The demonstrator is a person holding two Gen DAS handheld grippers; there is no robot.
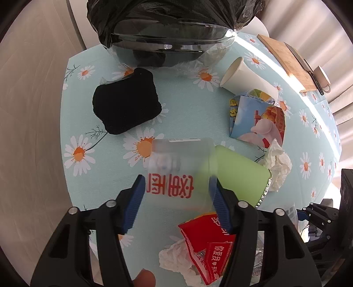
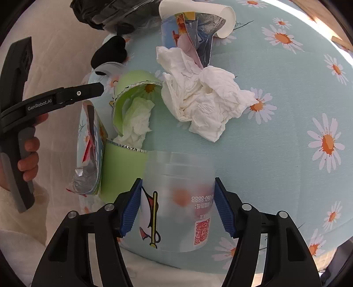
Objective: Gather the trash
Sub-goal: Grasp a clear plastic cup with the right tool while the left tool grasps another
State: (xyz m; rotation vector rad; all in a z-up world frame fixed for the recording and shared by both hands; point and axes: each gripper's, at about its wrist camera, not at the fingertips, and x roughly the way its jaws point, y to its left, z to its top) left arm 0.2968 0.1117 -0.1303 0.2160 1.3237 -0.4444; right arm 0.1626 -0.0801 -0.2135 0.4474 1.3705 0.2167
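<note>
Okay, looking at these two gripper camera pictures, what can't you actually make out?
- Left wrist view: the frosted cup between the left gripper pads is motion-blurred, so grip contact is unclear.
- Right wrist view: a frosted cup between the right gripper pads is likewise blurred.
- Left wrist view: the bin bag is cut by the top edge; its contents are hidden.
- Left wrist view: the red wrapper is partly behind a gripper finger.

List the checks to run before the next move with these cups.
1. Right gripper straddles the penguin-printed translucent cup: ok.
2. Right grip firm: cannot tell, the cup is blurred.
3. Left gripper straddles the red-lettered translucent cup: ok.
4. Black-bagged bin mouth open: cannot tell.
5. Table cleared: not ok; crumpled tissue, green cup and white paper cup lie there.
</note>
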